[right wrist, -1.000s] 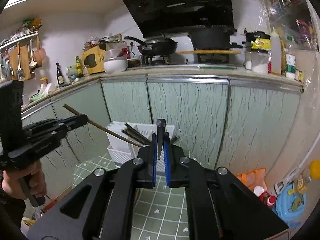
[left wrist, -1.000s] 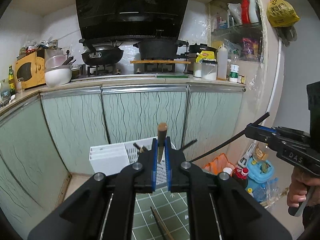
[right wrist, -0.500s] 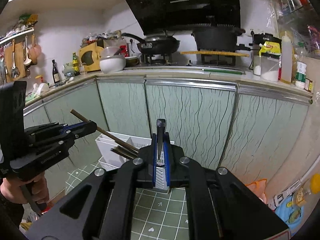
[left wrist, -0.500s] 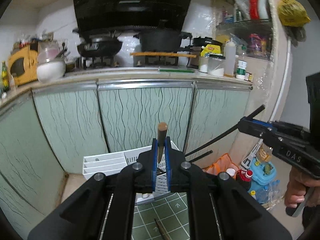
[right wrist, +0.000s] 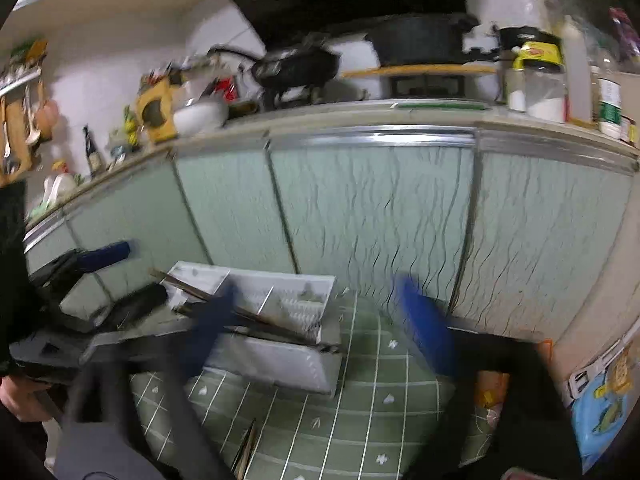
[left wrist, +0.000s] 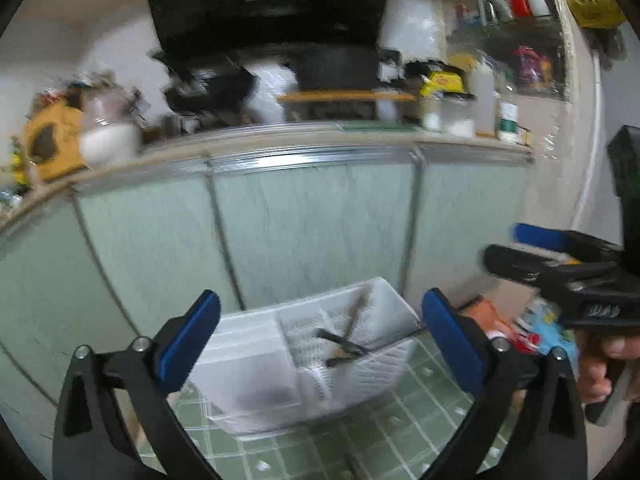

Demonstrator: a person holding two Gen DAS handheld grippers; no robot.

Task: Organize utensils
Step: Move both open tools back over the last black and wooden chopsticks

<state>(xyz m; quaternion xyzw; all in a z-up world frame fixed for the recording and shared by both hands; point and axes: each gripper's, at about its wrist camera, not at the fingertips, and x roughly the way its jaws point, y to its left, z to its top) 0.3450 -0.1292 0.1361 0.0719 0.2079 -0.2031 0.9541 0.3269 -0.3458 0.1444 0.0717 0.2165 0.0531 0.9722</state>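
Observation:
A white divided utensil holder (left wrist: 320,364) stands on the green tiled surface; it also shows in the right wrist view (right wrist: 288,320). Several dark chopsticks (left wrist: 344,340) lie in its slotted right compartment and show slanting across it in the right wrist view (right wrist: 240,312). My left gripper (left wrist: 320,332) is open and empty, just above the holder. My right gripper (right wrist: 320,324) is open and empty, blurred, also above the holder. The right gripper also shows in the left wrist view (left wrist: 520,252), the left one in the right wrist view (right wrist: 120,276).
Green cabinet doors (left wrist: 312,232) rise right behind the holder, under a cluttered counter (right wrist: 360,116) with pots and jars. One more stick (right wrist: 246,452) lies on the green tiles in front. Coloured bags and bottles (left wrist: 532,328) sit low at the right.
Both grippers have opened and let go of their chopsticks, which now lie in the holder. Both views have tilted down towards the holder and are blurred with motion.

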